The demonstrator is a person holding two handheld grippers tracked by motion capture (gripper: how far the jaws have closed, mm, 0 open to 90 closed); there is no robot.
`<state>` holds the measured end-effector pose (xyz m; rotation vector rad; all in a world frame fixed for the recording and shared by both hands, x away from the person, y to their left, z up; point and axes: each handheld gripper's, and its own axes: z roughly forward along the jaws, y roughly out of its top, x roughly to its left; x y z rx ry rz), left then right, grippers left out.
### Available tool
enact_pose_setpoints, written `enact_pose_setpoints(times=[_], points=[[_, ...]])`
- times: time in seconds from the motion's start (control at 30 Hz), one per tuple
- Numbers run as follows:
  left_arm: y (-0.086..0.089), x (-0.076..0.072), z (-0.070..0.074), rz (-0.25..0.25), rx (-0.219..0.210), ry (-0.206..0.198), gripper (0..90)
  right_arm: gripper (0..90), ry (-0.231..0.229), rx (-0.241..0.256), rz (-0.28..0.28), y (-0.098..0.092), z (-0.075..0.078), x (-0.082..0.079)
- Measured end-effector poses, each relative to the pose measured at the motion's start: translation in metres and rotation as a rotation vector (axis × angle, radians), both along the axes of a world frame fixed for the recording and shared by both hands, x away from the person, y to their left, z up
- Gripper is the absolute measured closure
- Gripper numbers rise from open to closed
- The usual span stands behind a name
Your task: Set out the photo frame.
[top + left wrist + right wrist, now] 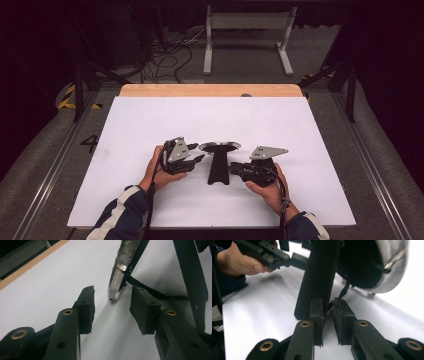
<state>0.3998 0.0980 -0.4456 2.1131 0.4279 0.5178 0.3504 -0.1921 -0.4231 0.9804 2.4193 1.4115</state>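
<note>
A black stand (pixel 218 167) with a round silver dish (pixel 219 146) on top stands mid-board. My left gripper (pixel 199 159) is at its left, open, its jaws (pixel 112 307) on either side of the dish rim (pixel 122 260) without touching it. A thin black strap (pixel 155 293) runs from the rim toward the stand's post (pixel 190 275). My right gripper (pixel 233 168) reaches in from the right, low by the post (pixel 319 272). Its jaws (pixel 327 315) are nearly together, and the strap (pixel 343 291) drops from the dish (pixel 392 272) down between the pads.
The white board (pixel 150 125) lies on a wooden table (pixel 210 90). Beyond the table, cables (pixel 170 60) and a white frame (pixel 247 30) sit on the grey floor. The other hand (pixel 239 262) holds the left gripper (pixel 297 258) close behind the post.
</note>
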Motion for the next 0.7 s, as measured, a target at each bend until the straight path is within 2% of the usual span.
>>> enact_pose_setpoints(times=[0.1, 0.23, 0.3, 0.5, 0.7], points=[[-0.004, 0.001, -0.002, -0.003, 0.028, 0.007, 55.0, 83.5, -0.052, 0.0, -0.015, 0.0, 0.006, -0.007], [-0.007, 0.003, -0.005, -0.002, 0.003, 0.036, 53.4, 89.7, -0.107, -0.006, -0.034, 0.001, 0.011, -0.016], [-0.008, 0.003, -0.006, -0.013, 0.004, 0.051, 52.4, 90.0, -0.12, 0.0, -0.038, 0.003, 0.013, -0.019], [-0.011, 0.005, -0.007, -0.008, 0.024, 0.055, 52.8, 90.0, -0.172, -0.007, -0.039, 0.013, 0.018, -0.027], [-0.011, 0.005, -0.006, -0.006, 0.011, 0.06, 54.4, 90.0, -0.197, -0.018, -0.048, 0.027, 0.016, -0.031]])
